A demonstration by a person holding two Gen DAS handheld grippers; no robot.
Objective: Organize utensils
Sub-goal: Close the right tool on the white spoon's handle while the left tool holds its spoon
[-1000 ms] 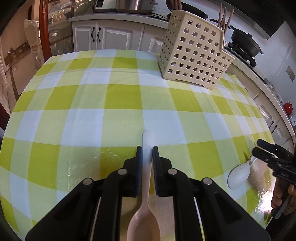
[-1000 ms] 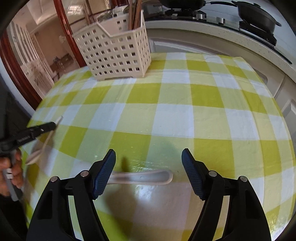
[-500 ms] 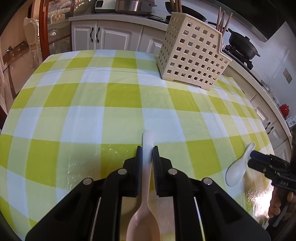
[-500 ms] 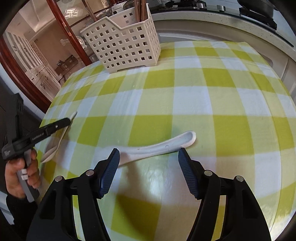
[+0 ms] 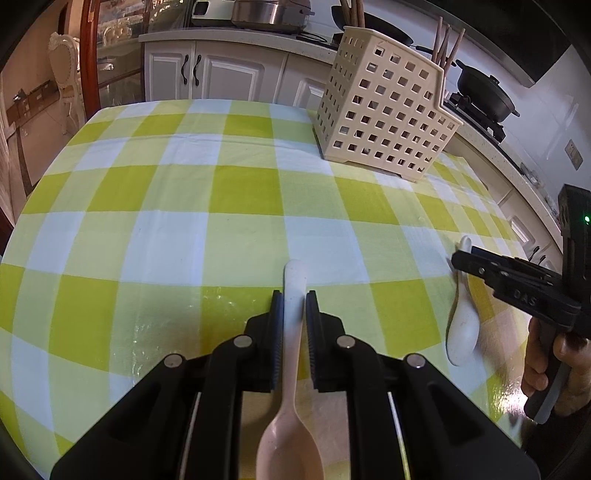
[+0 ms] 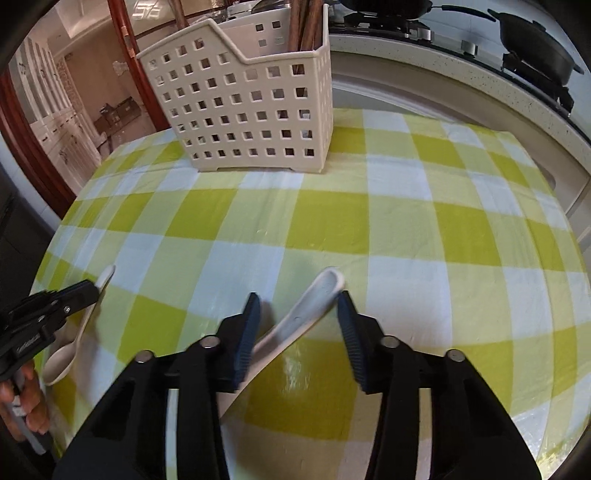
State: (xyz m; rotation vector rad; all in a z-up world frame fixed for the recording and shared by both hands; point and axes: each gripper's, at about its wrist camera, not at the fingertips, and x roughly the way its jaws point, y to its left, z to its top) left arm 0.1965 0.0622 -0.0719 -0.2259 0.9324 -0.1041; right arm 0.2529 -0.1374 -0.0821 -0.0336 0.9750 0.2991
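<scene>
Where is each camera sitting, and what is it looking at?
Left wrist: on the left gripper, facing the table and basket; its fingers pinch a pink spoon.
Right wrist: on the right gripper, facing the same basket; open fingers straddle a white spoon.
Both show basket, both spoons, checked cloth.

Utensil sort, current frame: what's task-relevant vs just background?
Task-relevant:
- pink spoon, clamped in left gripper
- white spoon, between the open right gripper fingers
- perforated caddy
- chopsticks in the caddy

Background:
- checked tablecloth
- black pan on the stove
- cabinets
</scene>
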